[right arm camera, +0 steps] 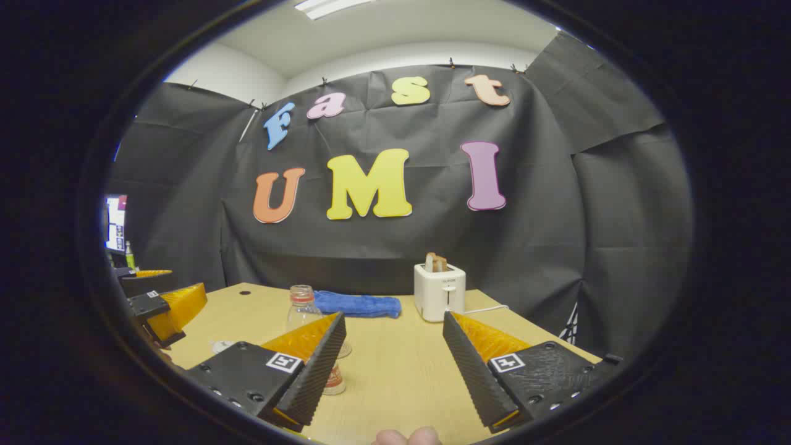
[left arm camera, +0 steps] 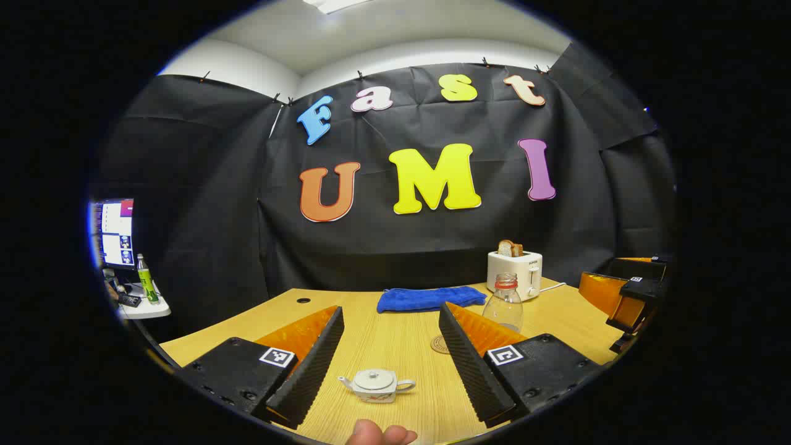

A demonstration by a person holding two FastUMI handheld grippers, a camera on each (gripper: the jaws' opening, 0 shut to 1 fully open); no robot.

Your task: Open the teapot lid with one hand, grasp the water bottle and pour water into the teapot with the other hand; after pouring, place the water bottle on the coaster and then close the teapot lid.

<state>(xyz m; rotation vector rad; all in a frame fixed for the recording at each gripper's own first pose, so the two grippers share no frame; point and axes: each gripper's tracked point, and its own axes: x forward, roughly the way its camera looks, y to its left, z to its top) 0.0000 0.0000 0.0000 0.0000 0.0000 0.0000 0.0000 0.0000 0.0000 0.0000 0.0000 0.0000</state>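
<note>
A small white teapot (left arm camera: 377,384) with its lid on stands on the wooden table (left arm camera: 395,340), low between the fingers of my left gripper (left arm camera: 390,312), which is open and holds nothing. A clear water bottle (left arm camera: 503,303) with a red neck ring stands upright just behind that gripper's right finger. Beside it, a round brown coaster (left arm camera: 440,344) peeks out. In the right gripper view the water bottle (right arm camera: 301,306) rises behind the left finger of my right gripper (right arm camera: 393,316), which is open and empty. A white bit of the teapot (right arm camera: 219,346) shows far left.
A white toaster (left arm camera: 514,272) with bread in it and a folded blue cloth (left arm camera: 429,298) sit at the table's back. The other gripper (left arm camera: 630,296) hovers at the right edge. A side shelf with a monitor (left arm camera: 114,232) and a green bottle (left arm camera: 147,279) stands left.
</note>
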